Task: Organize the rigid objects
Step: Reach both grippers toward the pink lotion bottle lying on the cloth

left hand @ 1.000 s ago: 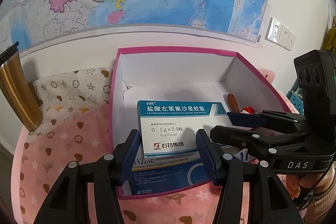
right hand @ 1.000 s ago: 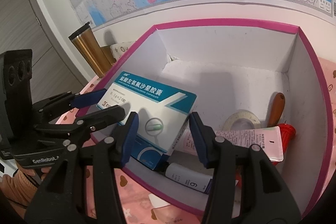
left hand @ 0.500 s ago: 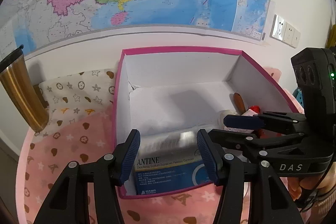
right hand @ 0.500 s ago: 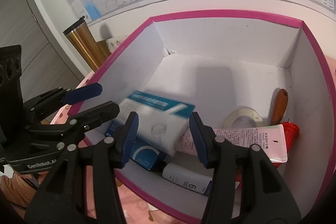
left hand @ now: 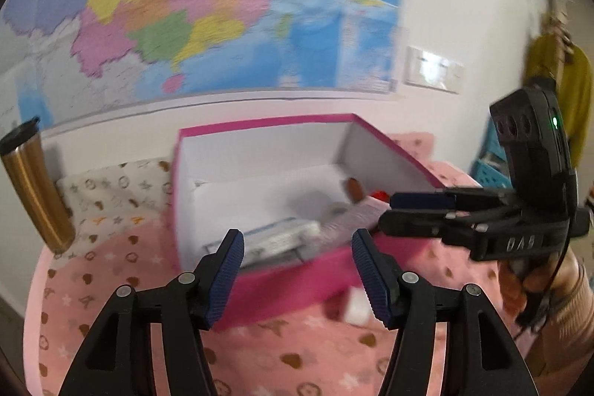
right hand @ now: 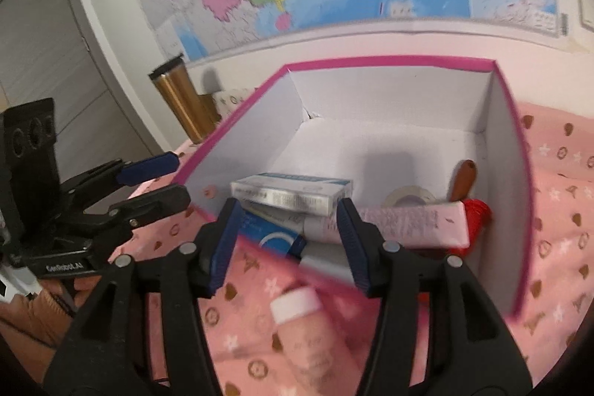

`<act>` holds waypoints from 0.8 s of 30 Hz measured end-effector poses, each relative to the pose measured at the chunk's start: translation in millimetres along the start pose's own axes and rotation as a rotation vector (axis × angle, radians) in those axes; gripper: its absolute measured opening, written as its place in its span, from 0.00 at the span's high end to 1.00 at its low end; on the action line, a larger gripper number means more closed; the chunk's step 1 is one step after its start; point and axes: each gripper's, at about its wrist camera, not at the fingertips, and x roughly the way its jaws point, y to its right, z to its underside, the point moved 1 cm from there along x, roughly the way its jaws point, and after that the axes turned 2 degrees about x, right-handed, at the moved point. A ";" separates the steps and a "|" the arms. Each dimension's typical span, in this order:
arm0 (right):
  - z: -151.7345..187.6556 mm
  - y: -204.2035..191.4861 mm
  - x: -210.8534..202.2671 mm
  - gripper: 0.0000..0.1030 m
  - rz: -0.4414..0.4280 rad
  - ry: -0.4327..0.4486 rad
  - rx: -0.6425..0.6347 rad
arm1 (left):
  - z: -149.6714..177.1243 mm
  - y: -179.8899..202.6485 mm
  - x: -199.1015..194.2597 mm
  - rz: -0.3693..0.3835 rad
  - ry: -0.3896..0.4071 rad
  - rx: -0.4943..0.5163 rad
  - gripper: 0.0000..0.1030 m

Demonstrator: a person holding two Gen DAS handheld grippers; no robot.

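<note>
I see left gripper point(left hand: 297, 247): jaws opening, nothing between them, just outside the pink box point(right hand: 518, 195) | right gripper point(right hand: 284, 229): jaws opening, empty, at the box's near wall | medicine carton point(right hand: 291, 192): lying in the box atop another carton | pink tube point(right hand: 412, 223): in the box beside it

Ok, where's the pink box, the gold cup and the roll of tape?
pink box point(right hand: 518, 173), right wrist view, on its right-hand wall.
gold cup point(left hand: 35, 199), left wrist view, on the middle of its shiny side.
roll of tape point(right hand: 408, 194), right wrist view, on its top ring.
</note>
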 end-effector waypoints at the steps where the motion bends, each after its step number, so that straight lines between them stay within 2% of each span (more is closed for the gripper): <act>1: 4.8 0.7 -8.8 0.45 -0.007 0.007 -0.002 | 2.4 3.9 -1.5 0.012 -0.002 0.009 0.40; 4: 21.2 5.2 -29.7 0.44 -0.008 0.014 -0.001 | 14.7 18.1 -0.2 0.065 -0.029 0.027 0.40; 8: 53.0 17.4 -48.5 0.44 0.030 -0.013 0.032 | 31.7 28.8 19.4 0.084 -0.104 0.034 0.40; 15: 107.4 48.3 -62.5 0.44 0.094 -0.095 0.165 | 47.6 32.1 60.7 0.095 -0.214 0.008 0.40; 24: 143.2 53.7 -72.8 0.44 0.104 -0.141 0.228 | 44.7 43.9 81.9 0.112 -0.253 0.031 0.40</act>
